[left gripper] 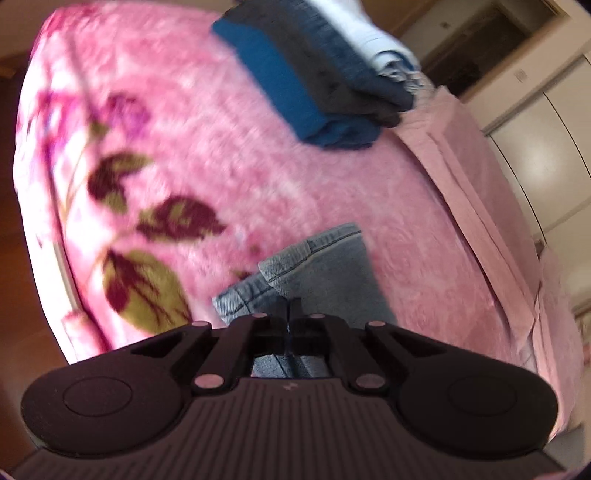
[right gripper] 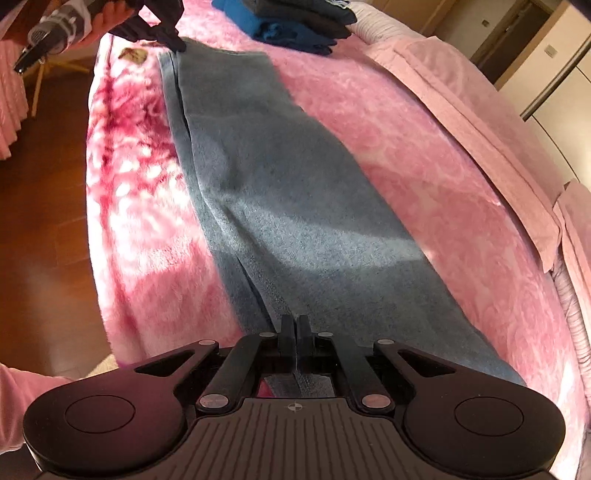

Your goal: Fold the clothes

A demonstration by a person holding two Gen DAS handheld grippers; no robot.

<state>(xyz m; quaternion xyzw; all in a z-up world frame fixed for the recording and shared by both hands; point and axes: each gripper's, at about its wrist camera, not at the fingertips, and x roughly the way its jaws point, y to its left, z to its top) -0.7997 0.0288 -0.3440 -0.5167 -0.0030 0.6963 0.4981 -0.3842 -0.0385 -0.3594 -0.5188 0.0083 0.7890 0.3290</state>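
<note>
Both grippers pinching jeans (right gripper: pixel 295 206): left gripper (left gripper: pixel 290 314) on far hem, right gripper (right gripper: pixel 295 328) near end. Lift evenly, keep denim taut, fold toward yourself.

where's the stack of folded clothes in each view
Left wrist: the stack of folded clothes sits at top centre, on the pink blanket beyond the jeans.
Right wrist: at the top edge, just left of centre, past the far end of the jeans.
Shared landmark: the stack's bright blue bottom layer.
</note>
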